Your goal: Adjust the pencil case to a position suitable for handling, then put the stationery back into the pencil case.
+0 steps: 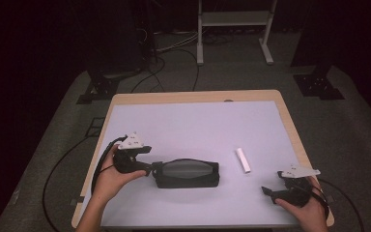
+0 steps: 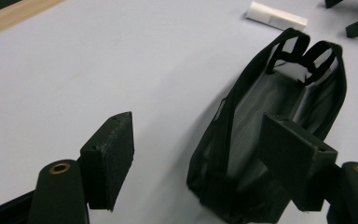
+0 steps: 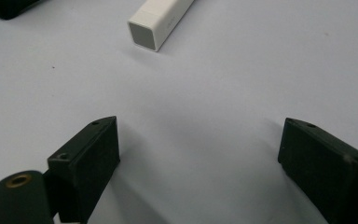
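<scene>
Soft black mesh pouch (image 1: 187,173) lower centre on smooth counter (image 1: 193,121); square white stick (image 1: 243,160) right; left claw (image 1: 155,168) released, right claw (image 1: 269,193) spread, empty.

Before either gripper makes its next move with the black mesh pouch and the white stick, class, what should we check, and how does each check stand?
1. Left gripper open: ok. Its jaws stand apart, with no grip on the pouch.
2. Black mesh pouch lies flat on the table: ok.
3. Pouch mouth open enough to take the stick: cannot tell. The left gripper view shows its mesh wall and loops, not a clear opening.
4. White stick free to grasp: ok. It lies alone, apart from the pouch.
5. Right gripper open: ok. Nothing is between its jaws.
6. Right gripper lined up on the stick: not ok. The stick lies ahead and off to one side.
</scene>
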Demonstrator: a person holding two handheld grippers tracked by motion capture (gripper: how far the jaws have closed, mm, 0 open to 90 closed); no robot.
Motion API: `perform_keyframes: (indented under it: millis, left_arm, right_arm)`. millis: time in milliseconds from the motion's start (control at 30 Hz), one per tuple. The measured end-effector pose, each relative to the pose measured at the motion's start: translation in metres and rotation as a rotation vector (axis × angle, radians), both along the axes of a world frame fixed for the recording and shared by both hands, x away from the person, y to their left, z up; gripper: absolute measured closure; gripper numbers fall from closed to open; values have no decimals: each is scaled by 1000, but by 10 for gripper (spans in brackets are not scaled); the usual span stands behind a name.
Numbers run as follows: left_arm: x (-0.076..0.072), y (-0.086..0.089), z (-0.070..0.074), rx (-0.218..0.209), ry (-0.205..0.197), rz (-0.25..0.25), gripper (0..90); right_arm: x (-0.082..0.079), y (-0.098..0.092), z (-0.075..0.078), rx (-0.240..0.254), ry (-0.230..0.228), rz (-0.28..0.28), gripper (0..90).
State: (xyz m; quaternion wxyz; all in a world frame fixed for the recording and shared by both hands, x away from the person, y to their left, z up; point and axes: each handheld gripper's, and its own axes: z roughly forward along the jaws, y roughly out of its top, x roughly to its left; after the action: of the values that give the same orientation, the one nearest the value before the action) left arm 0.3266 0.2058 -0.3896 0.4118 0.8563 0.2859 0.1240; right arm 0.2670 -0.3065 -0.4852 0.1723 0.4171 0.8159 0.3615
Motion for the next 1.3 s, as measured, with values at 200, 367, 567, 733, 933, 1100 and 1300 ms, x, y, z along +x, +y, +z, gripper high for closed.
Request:
perform_keyframes:
  millis: [200,367,567,733,933,1100,1300]
  left_arm:
    - [-12,17,-9,-2,-1,65,191]
    - [-24,27,-21,1,0,104,157]
    - [-32,35,-31,14,-1,144,115]
    - [-43,42,-48,41,-6,188,101]
    - [-48,44,-64,50,12,209,100]
    - [-46,44,-72,83,16,230,101]
    - [-44,46,-77,83,20,261,100]
  right_arm:
    - [0,0,0,4,1,-2,120]
    - [1,-2,0,24,7,-3,123]
    - [1,0,1,2,4,-5,128]
    - [0,0,1,-2,2,-3,133]
    - [1,1,1,-4,10,-13,133]
    - [1,3,3,-17,23,-27,141]
    - [3,3,8,-26,35,-49,273]
